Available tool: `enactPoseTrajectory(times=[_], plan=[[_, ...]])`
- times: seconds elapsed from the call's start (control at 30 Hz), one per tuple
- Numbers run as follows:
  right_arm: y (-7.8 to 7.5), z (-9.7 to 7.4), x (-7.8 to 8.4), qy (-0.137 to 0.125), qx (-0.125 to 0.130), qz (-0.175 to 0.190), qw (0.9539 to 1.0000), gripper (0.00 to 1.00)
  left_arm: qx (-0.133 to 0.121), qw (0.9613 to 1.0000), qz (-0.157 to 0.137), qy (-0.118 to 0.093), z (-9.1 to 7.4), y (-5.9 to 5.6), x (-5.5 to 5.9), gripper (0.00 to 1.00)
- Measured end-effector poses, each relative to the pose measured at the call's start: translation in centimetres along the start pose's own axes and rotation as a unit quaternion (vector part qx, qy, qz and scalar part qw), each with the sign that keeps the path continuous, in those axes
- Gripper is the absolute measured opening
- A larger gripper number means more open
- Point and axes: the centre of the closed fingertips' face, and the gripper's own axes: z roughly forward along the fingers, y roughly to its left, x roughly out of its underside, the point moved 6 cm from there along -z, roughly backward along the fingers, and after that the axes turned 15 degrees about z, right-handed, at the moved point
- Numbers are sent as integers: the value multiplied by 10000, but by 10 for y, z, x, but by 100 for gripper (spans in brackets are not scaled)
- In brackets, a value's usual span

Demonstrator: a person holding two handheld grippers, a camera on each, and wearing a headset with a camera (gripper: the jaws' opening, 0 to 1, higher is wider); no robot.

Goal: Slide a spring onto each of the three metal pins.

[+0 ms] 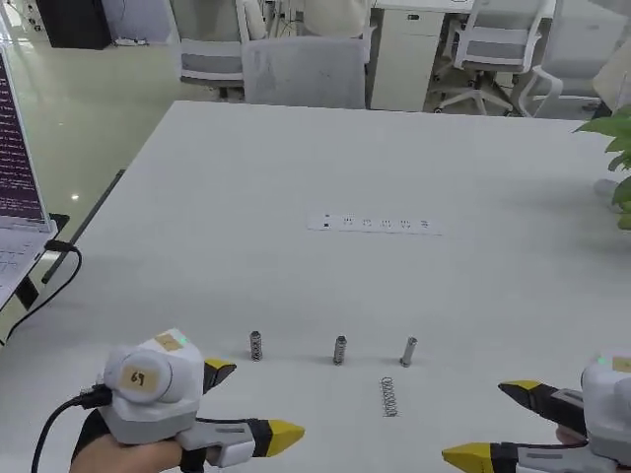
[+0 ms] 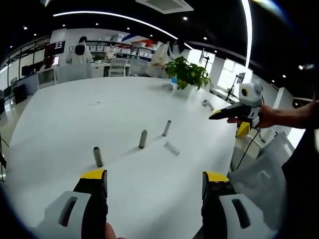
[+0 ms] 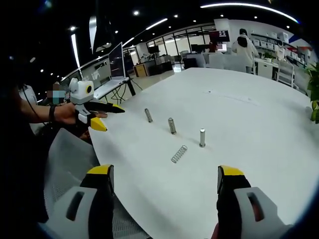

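Three upright pins stand in a row on the white table [image 1: 296, 177]. The left pin [image 1: 255, 346] [image 2: 97, 156] [image 3: 148, 115] and the middle pin [image 1: 339, 350] [image 2: 143, 139] [image 3: 171, 125] each carry a spring. The right pin [image 1: 408, 351] [image 2: 166, 128] [image 3: 202, 138] is bare. A loose spring [image 1: 388, 396] [image 2: 172, 148] [image 3: 179, 154] lies flat just in front of it. My left gripper [image 1: 254, 400] [image 2: 154, 177] [image 3: 102, 115] is open and empty, near the left pin. My right gripper [image 1: 490, 422] [image 2: 234, 119] [image 3: 165, 172] is open and empty, to the right of the loose spring.
A flush socket strip [image 1: 375, 224] sits mid-table. A laptop [image 1: 15, 177] with a black cable [image 1: 59, 276] is at the left edge. A potted plant [image 1: 616, 148] stands at the right. Office chairs [image 1: 306, 69] are beyond the far edge.
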Motion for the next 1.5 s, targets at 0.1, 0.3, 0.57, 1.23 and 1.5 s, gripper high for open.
enactPoseTrajectory(times=[0.1, 0.3, 0.57, 1.23, 1.5], plan=[[-1, -1, 0, -14, 1, 8, 10000, 84, 67, 10000, 23, -4, 7, -4, -3, 74], [0, -4, 2, -48, 11, 27, 10000, 84, 211, 9998, 45, 19, 22, -11, -5, 73], [1, -5, 3, -70, 1, 53, 10000, 83, 427, 9990, 62, 87, 45, -23, -8, 72], [-3, -14, 9, -126, 77, 179, 9997, 82, 759, 9969, -39, 219, 100, -48, -9, 68], [-4, -15, 11, -135, 87, 225, 9996, 82, 777, 9964, -165, 288, 120, -55, -5, 66]])
